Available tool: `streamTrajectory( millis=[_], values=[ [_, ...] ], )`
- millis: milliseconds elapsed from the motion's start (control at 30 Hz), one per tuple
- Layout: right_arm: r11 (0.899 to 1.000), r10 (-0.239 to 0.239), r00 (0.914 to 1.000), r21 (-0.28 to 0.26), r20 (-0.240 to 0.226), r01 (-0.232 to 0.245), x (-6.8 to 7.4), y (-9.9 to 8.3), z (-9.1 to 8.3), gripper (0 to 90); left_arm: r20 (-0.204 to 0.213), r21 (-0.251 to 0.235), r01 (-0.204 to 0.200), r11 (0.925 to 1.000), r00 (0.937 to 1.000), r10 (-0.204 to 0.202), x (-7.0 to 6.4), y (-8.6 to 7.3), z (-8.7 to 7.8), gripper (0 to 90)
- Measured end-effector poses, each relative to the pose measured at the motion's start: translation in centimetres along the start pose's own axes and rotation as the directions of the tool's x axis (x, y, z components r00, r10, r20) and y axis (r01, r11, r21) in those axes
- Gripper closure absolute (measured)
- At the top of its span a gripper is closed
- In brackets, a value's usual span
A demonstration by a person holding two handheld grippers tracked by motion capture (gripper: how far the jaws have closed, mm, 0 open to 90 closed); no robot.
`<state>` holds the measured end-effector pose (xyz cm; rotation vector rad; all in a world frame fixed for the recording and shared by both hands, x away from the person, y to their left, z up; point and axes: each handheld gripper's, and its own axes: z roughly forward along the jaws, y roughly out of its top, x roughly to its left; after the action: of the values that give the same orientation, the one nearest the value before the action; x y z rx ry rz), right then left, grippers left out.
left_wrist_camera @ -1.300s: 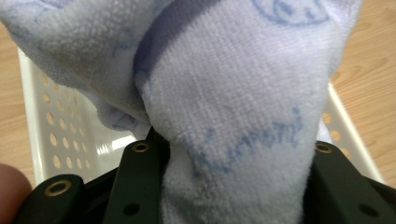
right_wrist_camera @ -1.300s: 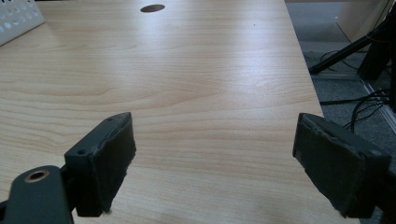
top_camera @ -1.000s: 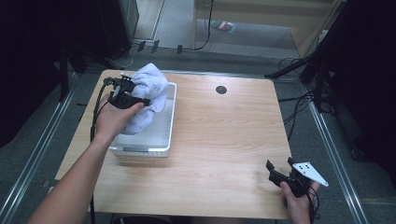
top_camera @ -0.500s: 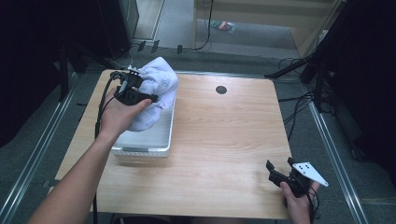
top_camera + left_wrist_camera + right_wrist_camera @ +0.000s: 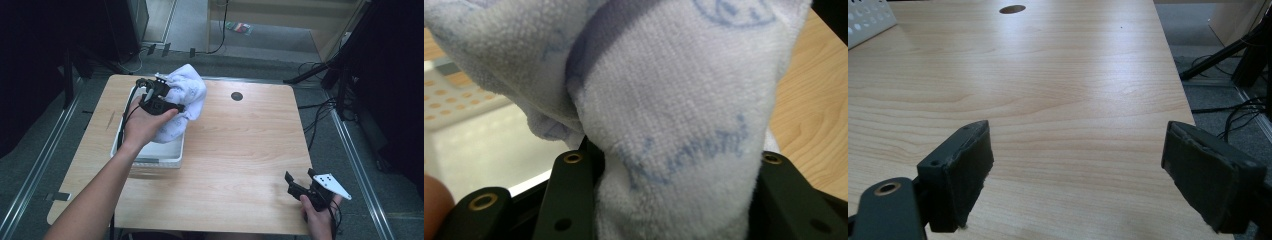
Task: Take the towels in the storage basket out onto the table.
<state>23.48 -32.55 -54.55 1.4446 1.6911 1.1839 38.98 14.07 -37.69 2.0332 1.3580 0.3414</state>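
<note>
Towel (image 5: 184, 100) pinched between jaws of L gripper (image 5: 159, 98), held over white bin (image 5: 150, 152), upper left of frame. R gripper (image 5: 306, 192) idle lower right, jaws spread wide. Risk judged: hanging folds could snag bin rim, or the bunched cloth could slip from the jaws.

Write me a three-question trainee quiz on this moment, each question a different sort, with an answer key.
1. True or false: the left hand-held gripper is shut on the towel.
2. Multiple choice: where is the right hand-held gripper?
A. inside the white bin
B. over the table's near right corner
C. on the floor
3. Fill in: the towel hangs partly above the white ____ on the table.

Key:
1. True; towel fabric is pinched between the jaws in the left gripper view.
2. B; its jaws stand wide apart with nothing between them.
3. bin
</note>
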Motion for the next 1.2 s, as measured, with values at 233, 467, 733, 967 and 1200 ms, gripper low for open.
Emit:
streamTrajectory(
  millis=[233,467,733,967,1200],
  values=[
    [1.0,0.0,1.0,-0.001,-0.002,0.0,0.0,0.0,0.0,13.4,0.019,0.009,-0.031,0.9995,0.9993,0.031,-2.1,0.5,1.1,57.2],
    [1.0,-0.007,1.0,-0.001,-0.001,0.007,0.0,0.0,0.0,13.4,0.04,0.025,-0.047,0.9986,0.9981,0.046,-3.7,0.9,2.3,57.0],
    [1.0,-0.008,1.0,-0.006,-0.003,0.008,0.0,0.0,0.0,13.4,0.067,0.03,-0.067,0.9973,0.9957,0.064,-5.5,1.2,3.3,56.8],
    [1.0,-0.009,0.9999,-0.008,-0.006,0.008,0.0,0.0,0.0,13.4,0.08,0.042,-0.072,0.9965,0.9945,0.069,-6.5,1.3,4.4,56.6],
    [1.0,-0.001,1.0,-0.008,-0.008,0.001,0.0,0.0,0.0,13.4,0.108,0.042,-0.072,0.9965,0.9919,0.067,-7.5,1.6,5.5,56.4]
  ],
)
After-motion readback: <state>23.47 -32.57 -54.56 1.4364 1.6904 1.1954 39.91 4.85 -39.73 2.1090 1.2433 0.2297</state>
